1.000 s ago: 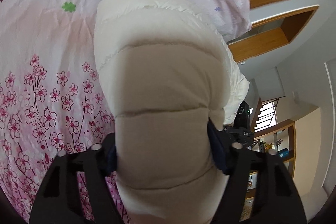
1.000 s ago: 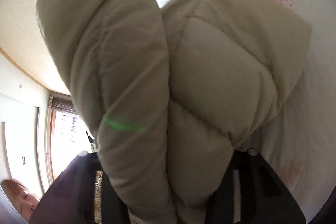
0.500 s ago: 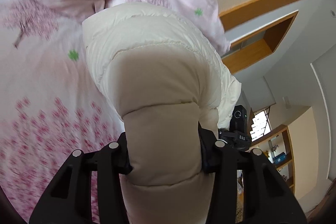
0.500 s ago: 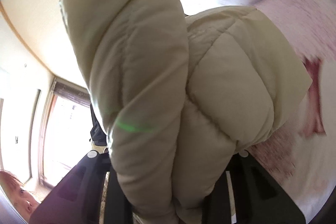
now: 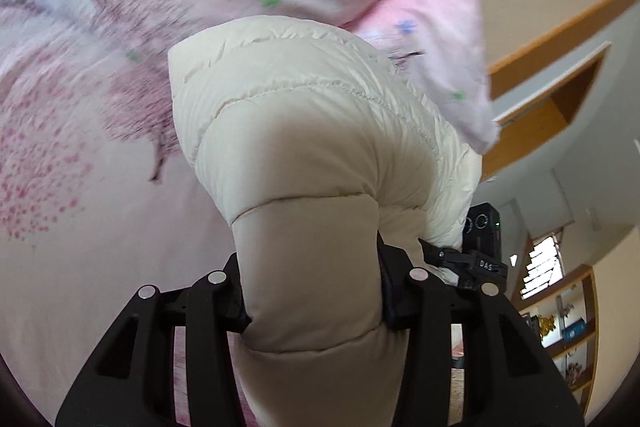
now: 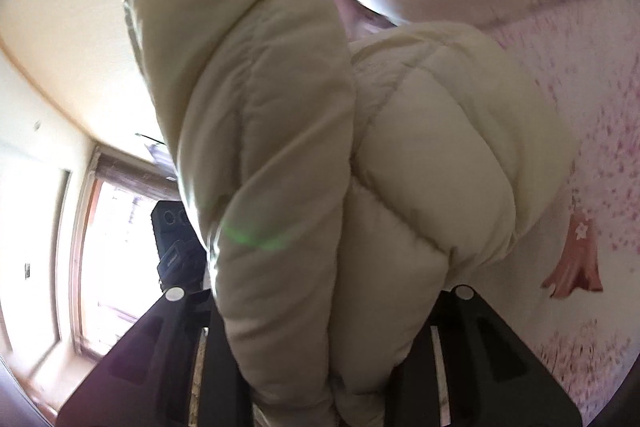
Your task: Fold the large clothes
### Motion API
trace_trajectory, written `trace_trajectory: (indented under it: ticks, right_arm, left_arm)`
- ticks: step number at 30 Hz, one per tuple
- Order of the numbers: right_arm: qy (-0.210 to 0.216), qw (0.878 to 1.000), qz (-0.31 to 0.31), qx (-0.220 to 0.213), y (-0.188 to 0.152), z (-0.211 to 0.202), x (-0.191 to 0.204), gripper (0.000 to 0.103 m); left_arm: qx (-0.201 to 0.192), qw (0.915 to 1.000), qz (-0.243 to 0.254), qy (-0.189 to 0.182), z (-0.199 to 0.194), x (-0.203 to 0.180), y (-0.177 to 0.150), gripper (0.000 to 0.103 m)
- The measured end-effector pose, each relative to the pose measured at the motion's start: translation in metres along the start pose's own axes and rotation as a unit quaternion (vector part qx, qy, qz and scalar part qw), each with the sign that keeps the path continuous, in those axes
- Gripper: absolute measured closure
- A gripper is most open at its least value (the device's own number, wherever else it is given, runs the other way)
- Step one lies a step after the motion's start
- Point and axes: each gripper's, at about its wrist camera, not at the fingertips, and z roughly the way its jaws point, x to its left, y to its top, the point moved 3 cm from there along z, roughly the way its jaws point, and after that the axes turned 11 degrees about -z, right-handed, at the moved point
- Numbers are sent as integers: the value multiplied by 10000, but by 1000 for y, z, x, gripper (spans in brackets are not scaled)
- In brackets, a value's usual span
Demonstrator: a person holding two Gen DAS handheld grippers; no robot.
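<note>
The cream puffer jacket (image 5: pixel 304 163) is being held up above the flowered bed sheet (image 5: pixel 80 227), bunched and not yet laid in a neat fold, so most of the folding is judged to be still left. A padded part is being squeezed by the left gripper (image 5: pixel 312 301), whose jaws have just been closing further on it. Two thick folds (image 6: pixel 320 187) are being pinched together by the narrowly closed right gripper (image 6: pixel 320 311).
</note>
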Motion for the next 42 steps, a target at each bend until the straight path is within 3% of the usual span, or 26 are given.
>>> trace_trajectory:
  ticks: [6,10,13,16,18,19,21,23,25,29,31,35,38,39,40,42]
  right_arm:
    - [-73,9990,429,82,-13,-8,-24,69]
    - [-256,9978,610,73,-16,-10,-21,53]
    - [-876,9951,448,-54,-21,-30,-10,32]
    - [-1762,9828,43,-544,-29,-68,13,25]
    - [-2388,9650,-290,-1041,-33,-97,32,25]
    - [-2739,9504,-549,-1367,-41,-113,48,26]
    - [-2994,9333,-1136,-1622,-60,-114,86,41]
    - [-3050,9231,-1850,-1435,-84,-100,123,68]
    - [-3050,9164,-2301,-1193,-104,-88,137,78]
    - [-3357,9016,-2665,-581,-124,-54,152,84]
    - [-3654,8958,-2509,-332,-125,-51,128,89]
    - [-3629,9104,-1983,-136,-116,-42,95,90]
    - [-3640,9115,-1914,55,-104,-40,95,90]
    - [-3526,9167,-1881,-12,-98,-44,100,89]
    - [-3251,9276,-1814,-303,-82,-49,109,89]
    - [-2949,9377,-1652,-800,-62,-67,120,85]
  left_arm:
    - [176,9994,-33,307,11,21,2,52]
    - [218,9986,-106,465,15,20,3,40]
    - [66,9978,-9,655,9,12,3,33]
    - [-421,9917,456,1127,-16,-4,-1,24]
    - [-756,9835,806,1434,-32,-17,-9,16]
    - [-938,9781,1007,1562,-41,-25,-17,15]
    - [-1122,9722,1256,1626,-49,-40,-31,14]
    - [-1139,9684,1504,1628,-52,-53,-53,14]
    - [-1075,9646,1782,1620,-46,-67,-76,14]
    - [-831,9550,2236,1764,-21,-78,-102,14]
    - [-739,9450,2436,2055,-8,-75,-109,14]
    - [-465,9391,2542,2266,18,-62,-113,14]
    - [-447,9305,2692,2445,31,-59,-115,14]
    - [-481,9278,2728,2498,31,-59,-116,12]
    - [-522,9262,2777,2496,31,-61,-117,11]
    - [-559,9242,2831,2502,31,-63,-120,8]
